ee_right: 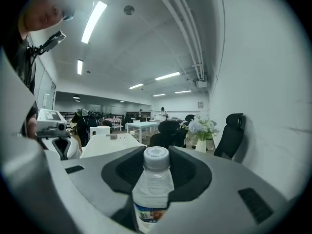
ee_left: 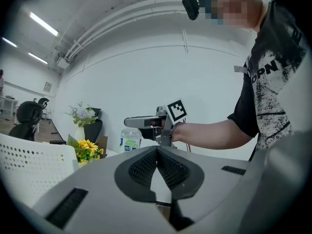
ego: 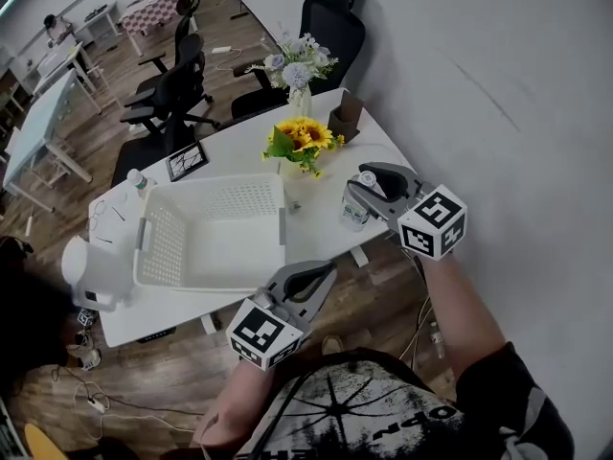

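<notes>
The right tongs [ego: 360, 188] are closed on a clear water bottle [ego: 354, 211], their dark pads pressing against its sides just below the white cap, as the right gripper view shows plainly with the bottle [ee_right: 153, 189] filling the gap between them. The bottle is upright at the near right edge of the white worktop [ego: 321, 233]; whether its base rests on the surface or hangs just above it cannot be told. The left tongs [ego: 326, 271] hover off the near edge of the worktop, just beside the near right corner of a white perforated basket [ego: 211, 233], and hold nothing: in the left gripper view their ribbed pads [ee_left: 146, 167] meet at the tips with nothing between them. The basket lies in the middle of the worktop, well to the left of the bottle. Behind the bottle, near it, is a bunch of sunflowers [ego: 305, 138], and farther back a vase of pale flowers [ego: 297, 70] with a brown holder [ego: 345, 115] beside it. A black-framed tablet [ego: 185, 161] lies behind the basket, and a white jug-like appliance [ego: 96, 271] sits at the worktop's left end. A black office chair [ego: 330, 17] is beyond the far side, close to the wall
</notes>
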{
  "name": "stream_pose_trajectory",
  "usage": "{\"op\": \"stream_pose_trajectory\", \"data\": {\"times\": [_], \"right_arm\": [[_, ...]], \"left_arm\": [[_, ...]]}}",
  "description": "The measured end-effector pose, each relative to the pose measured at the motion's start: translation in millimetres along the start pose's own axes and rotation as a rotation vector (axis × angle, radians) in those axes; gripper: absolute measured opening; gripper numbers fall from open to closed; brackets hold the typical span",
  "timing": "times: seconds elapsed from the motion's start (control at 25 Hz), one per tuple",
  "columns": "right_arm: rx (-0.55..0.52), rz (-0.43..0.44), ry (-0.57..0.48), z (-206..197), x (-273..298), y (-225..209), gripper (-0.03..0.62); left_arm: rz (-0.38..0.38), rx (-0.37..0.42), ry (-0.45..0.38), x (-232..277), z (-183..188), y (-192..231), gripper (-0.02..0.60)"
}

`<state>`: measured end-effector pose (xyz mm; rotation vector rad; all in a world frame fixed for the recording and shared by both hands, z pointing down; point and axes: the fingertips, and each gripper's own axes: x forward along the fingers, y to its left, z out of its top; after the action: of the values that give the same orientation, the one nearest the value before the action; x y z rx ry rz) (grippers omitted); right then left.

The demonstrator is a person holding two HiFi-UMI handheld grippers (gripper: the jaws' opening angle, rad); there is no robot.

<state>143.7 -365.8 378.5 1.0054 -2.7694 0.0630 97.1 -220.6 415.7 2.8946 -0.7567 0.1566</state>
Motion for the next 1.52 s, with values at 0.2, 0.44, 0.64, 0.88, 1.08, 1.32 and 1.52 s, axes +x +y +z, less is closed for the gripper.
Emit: {"op": "stream_pose_trajectory", "data": {"times": [0.2,0.44,0.64,0.88,1.08,1.32,1.52], "right_arm": [[0.014,0.014,0.021,-35.7,11.8,-13.8,0.16],[0.029,0.034,0.063,-73.7,32.0,-25.5,0.16],[0.051,0.036,0.098,-103.4,47.9,-31.0,0.161],[0.06,0.035,0.119,-122.9,58.3,-31.8,0.16],[0.056,0.043,0.098,-124.3,61.4,-30.9,0.161],[0.06,0.043,0.058,-125.1,61.2,-29.5,0.161],[0.045,0.048,0.068,-125.5,62.3,-26.9,0.161]], "left_arm": [[0.019,-0.017,0.014,10.2,-7.4,-0.8,0.011],[0.049,-0.028,0.056,17.7,-19.3,1.8,0.011],[0.053,-0.033,0.085,24.4,-29.9,2.4,0.011],[0.047,-0.044,0.096,30.4,-36.9,2.0,0.011],[0.03,-0.047,0.099,33.3,-37.7,3.4,0.011],[0.024,-0.048,0.101,36.9,-38.1,2.9,0.011],[0.029,-0.038,0.1,35.2,-36.5,4.1,0.011]]}}
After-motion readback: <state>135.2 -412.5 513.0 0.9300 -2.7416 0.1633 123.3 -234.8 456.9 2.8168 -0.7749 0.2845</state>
